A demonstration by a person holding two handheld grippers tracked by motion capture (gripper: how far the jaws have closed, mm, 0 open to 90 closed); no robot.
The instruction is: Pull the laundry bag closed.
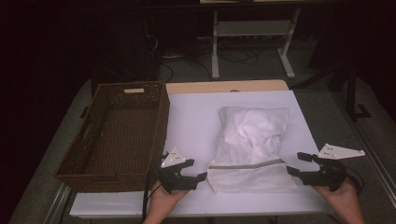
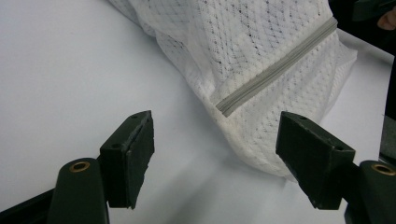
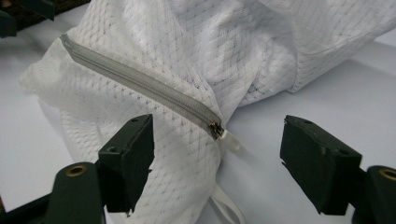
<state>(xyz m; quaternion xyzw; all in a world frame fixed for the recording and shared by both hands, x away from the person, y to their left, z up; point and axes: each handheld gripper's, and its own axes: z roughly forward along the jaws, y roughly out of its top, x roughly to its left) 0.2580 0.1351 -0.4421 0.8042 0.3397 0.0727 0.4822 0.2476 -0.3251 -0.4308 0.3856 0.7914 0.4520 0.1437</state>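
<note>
A white-topped table [image 1: 196, 121] carries a brown wicker basket [image 1: 116, 135] and a white mesh bag [image 1: 252, 149]

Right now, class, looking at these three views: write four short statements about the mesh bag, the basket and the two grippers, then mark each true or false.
1. The mesh laundry bag lies inside the wicker basket. False: it lies on the white table, beside the basket.
2. The left gripper is open. True.
3. The right gripper clamps the zipper pull. False: its jaws stand open, off the pull.
4. The grey zipper is closed. True.
</note>
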